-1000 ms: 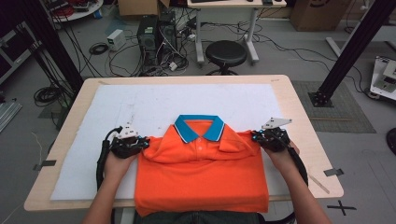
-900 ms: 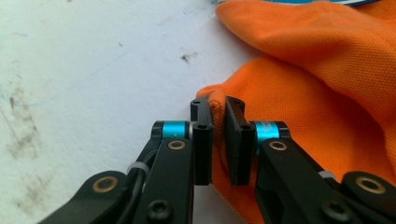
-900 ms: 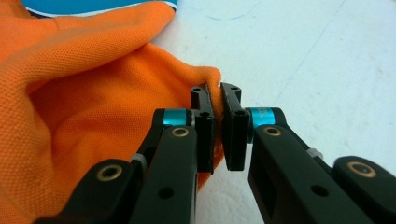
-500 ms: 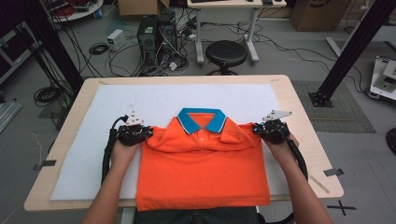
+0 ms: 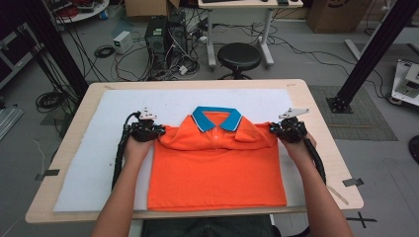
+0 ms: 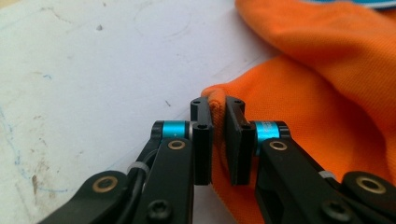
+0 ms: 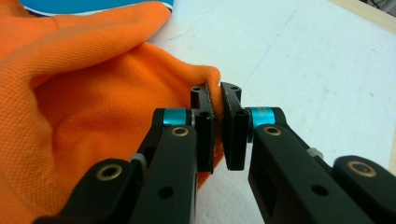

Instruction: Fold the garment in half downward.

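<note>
- the orange polo shirt [image 5: 217, 168] with its blue collar [image 5: 217, 118] is laid face up on the white mat [image 5: 84, 168] at the middle of the wooden table [image 5: 323, 143], its hem at the near edge and its collar toward the far side.
- the left gripper [image 5: 157, 132] is clamped on a fold of cloth at the shirt's left shoulder edge; in the left gripper view [image 6: 218, 105] only a thin ridge of fabric is pinched between the jaw tips.
- the right gripper [image 5: 273, 129] is likewise pinched on the right shoulder edge [image 7: 215, 100], again by a narrow bite.
- with so little cloth caught, a slip is judged likely if the shirt is pulled hard or unevenly.
- if one side is released first, the shirt is expected to skew and wrinkle on the mat.
- the hem at the near edge could be dragged off the table.
</note>
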Demonstrator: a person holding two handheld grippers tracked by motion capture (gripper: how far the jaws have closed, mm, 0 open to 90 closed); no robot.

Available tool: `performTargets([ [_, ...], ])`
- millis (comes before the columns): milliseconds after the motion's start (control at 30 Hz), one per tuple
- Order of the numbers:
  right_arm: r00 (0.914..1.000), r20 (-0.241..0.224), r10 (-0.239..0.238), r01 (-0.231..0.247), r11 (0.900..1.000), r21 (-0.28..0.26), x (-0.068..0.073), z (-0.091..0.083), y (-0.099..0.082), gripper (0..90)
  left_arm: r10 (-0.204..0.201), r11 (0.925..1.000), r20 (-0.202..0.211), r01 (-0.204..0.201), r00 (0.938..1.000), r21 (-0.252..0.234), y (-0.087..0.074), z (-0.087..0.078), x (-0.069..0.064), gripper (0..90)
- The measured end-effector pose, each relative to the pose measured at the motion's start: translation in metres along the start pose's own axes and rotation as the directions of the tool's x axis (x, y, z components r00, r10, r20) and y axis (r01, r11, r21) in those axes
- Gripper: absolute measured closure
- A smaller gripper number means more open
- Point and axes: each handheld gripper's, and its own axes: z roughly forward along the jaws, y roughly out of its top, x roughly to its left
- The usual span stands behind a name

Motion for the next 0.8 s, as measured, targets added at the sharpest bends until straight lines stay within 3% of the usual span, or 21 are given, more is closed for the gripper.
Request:
performTargets([
  [100, 0.9999, -0.001, 0.011, -0.011, 0.9998, 0.014, -0.003, 0.006, 0.002, 85.6, 0.006, 1.0000, -0.007, -0.006, 1.0000, 0.003, 0.004, 0.001, 0.001, 81.2],
  [133, 0.9993, -0.017, 0.032, -0.032, 0.9992, 0.024, -0.004, 0.008, 0.002, 82.6, 0.000, 1.0000, -0.020, 0.000, 0.9998, 0.004, 0.004, 0.001, 0.001, 71.5],
  [167, 0.9993, -0.017, 0.032, -0.032, 0.9992, 0.024, -0.004, 0.008, 0.002, 82.6, -0.010, 0.9999, -0.039, 0.010, 0.9992, 0.009, 0.005, 0.001, 0.002, 71.5],
  [200, 0.9984, -0.028, 0.049, -0.049, 0.9987, 0.011, -0.006, 0.006, 0.002, 74.0, -0.031, 0.9994, -0.047, 0.032, 0.9984, 0.011, 0.005, 0.000, 0.004, 55.3],
  [233, 0.9984, -0.028, 0.049, -0.049, 0.9987, 0.011, -0.006, 0.006, 0.002, 74.0, -0.055, 0.9984, -0.046, 0.056, 0.9974, 0.005, 0.005, -0.001, 0.006, 55.3],
  [267, 0.9966, -0.027, 0.077, -0.077, 0.9970, -0.001, -0.008, 0.003, 0.002, 63.8, -0.073, 0.9973, -0.040, 0.073, 0.9965, -0.004, 0.005, -0.003, 0.008, 47.5],
  [333, 0.9963, -0.026, 0.081, -0.081, 0.9967, -0.006, -0.009, 0.002, 0.003, 59.2, -0.096, 0.9952, -0.045, 0.095, 0.9944, -0.025, 0.005, -0.007, 0.011, 43.7],
  [400, 0.9957, -0.010, 0.092, -0.093, 0.9957, -0.011, -0.010, -0.002, 0.006, 52.3, -0.107, 0.9935, -0.044, 0.105, 0.9933, -0.045, 0.007, -0.011, 0.011, 39.7],
  [467, 0.9956, -0.010, 0.094, -0.094, 0.9954, -0.020, -0.010, -0.005, 0.009, 51.2, -0.115, 0.9912, -0.047, 0.111, 0.9923, -0.071, 0.009, -0.014, 0.010, 36.0],
  [533, 0.9969, -0.015, 0.077, -0.077, 0.9964, -0.035, -0.008, -0.007, 0.018, 48.3, -0.116, 0.9896, -0.039, 0.112, 0.9925, -0.090, 0.013, -0.016, 0.007, 32.8],
  [667, 0.9975, -0.021, 0.068, -0.069, 0.9968, -0.040, -0.004, -0.007, 0.028, 46.4, -0.078, 0.9947, -0.008, 0.077, 0.9969, -0.068, 0.029, -0.013, 0.001, 29.7],
  [733, 0.9981, -0.021, 0.058, -0.059, 0.9975, -0.040, 0.000, -0.006, 0.035, 45.8, -0.062, 0.9934, 0.006, 0.062, 0.9981, -0.097, 0.036, -0.012, -0.004, 29.6],
  [800, 0.9985, -0.030, 0.045, -0.046, 0.9977, -0.049, 0.004, -0.004, 0.041, 45.3, -0.063, 0.9945, 0.032, 0.066, 0.9975, -0.081, 0.042, -0.007, -0.007, 29.6],
])
